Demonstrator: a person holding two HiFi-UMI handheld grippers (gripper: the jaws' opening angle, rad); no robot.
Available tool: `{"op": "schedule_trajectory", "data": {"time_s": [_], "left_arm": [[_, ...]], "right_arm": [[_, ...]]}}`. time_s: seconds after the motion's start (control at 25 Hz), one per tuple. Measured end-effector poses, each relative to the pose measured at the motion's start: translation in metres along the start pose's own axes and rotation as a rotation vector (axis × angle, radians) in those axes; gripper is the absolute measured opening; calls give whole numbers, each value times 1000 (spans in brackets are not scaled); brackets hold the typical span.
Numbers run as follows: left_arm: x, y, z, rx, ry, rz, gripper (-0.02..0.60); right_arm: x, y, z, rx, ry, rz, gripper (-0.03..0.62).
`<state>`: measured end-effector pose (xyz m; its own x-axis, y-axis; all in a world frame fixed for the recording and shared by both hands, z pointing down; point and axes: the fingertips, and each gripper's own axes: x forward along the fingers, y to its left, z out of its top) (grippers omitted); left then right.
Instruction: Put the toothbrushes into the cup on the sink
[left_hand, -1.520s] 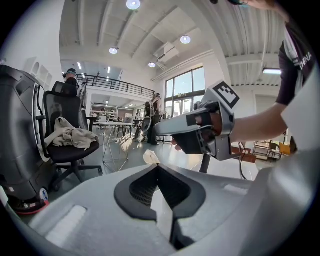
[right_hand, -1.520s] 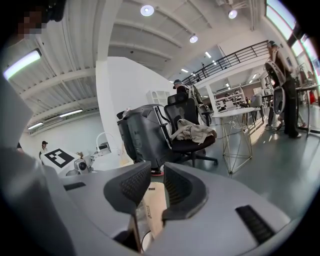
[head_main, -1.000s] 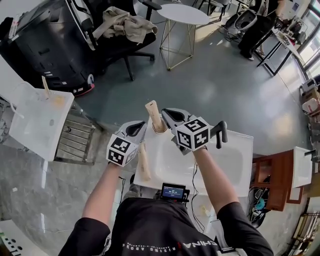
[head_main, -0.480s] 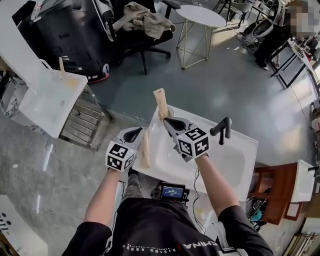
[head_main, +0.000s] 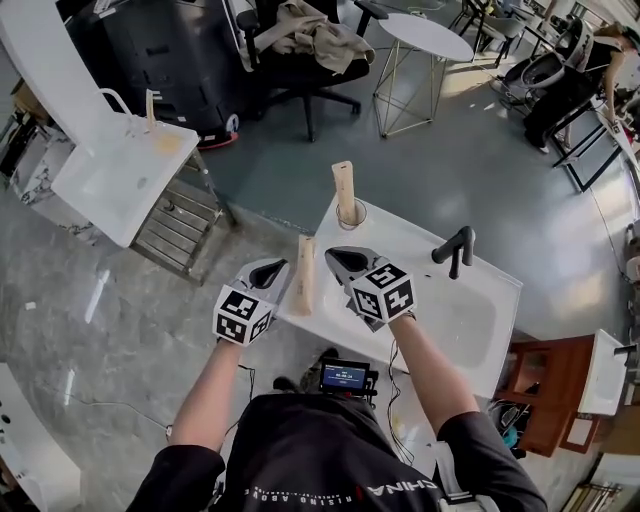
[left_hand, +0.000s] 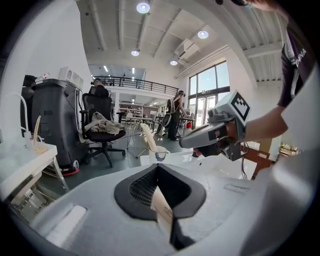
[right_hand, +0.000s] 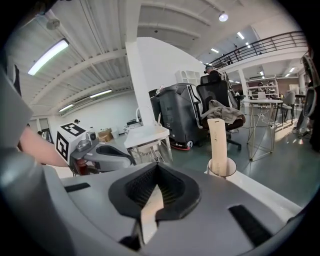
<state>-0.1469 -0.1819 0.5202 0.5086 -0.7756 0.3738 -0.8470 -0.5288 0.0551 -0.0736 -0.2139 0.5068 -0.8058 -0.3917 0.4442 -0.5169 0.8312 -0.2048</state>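
One toothbrush in hand, one in the cup

Nearest, the left gripper (head_main: 283, 268) clamps a toothbrush (head_main: 303, 275) upright, ready for dropping in; the right gripper (head_main: 334, 257) beside it is closed, apparently empty; beyond, the cup (head_main: 350, 214) on the sink (head_main: 470, 320) corner holds another toothbrush (head_main: 345, 188).

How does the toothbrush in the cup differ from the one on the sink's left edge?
The first toothbrush stands upright, lower end inside the cup; the second toothbrush lies along the sink rim, outside the cup. The first is placed, the second not yet. Both are pale, wood-coloured sticks.
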Motion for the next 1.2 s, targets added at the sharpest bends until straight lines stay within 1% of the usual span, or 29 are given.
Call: {"op": "schedule_trajectory", "data": {"time_s": [0.16,0.32,0.48,0.64,0.8,0.92,1.04,1.2], "left_arm": [[-25,-4,-9,-8,-12,-4,6],[-45,-10,-28,-33,-18,-10,6],[-58,-19,-43,-44,-10,-27,7],[-68,-27,-45,-42,-20,-38,6],[-71,-35,-51,-55,-16,-47,6],[-68,-37,-60,-61,-6,-42,6],[-64,-39,-67,-84,0,-36,7],[-53,-28,-65,-100,11,-17,6]], "right_arm": [[6,31,-17,-27,51,11,9],[10,59,-32,-60,87,12,9],[4,76,-45,-68,109,-1,9],[-3,87,-61,-98,152,-15,9],[-3,93,-78,-146,214,-10,9],[5,96,-91,-191,263,9,9],[13,93,-102,-211,298,31,10],[31,70,-90,-242,320,44,11]]}}
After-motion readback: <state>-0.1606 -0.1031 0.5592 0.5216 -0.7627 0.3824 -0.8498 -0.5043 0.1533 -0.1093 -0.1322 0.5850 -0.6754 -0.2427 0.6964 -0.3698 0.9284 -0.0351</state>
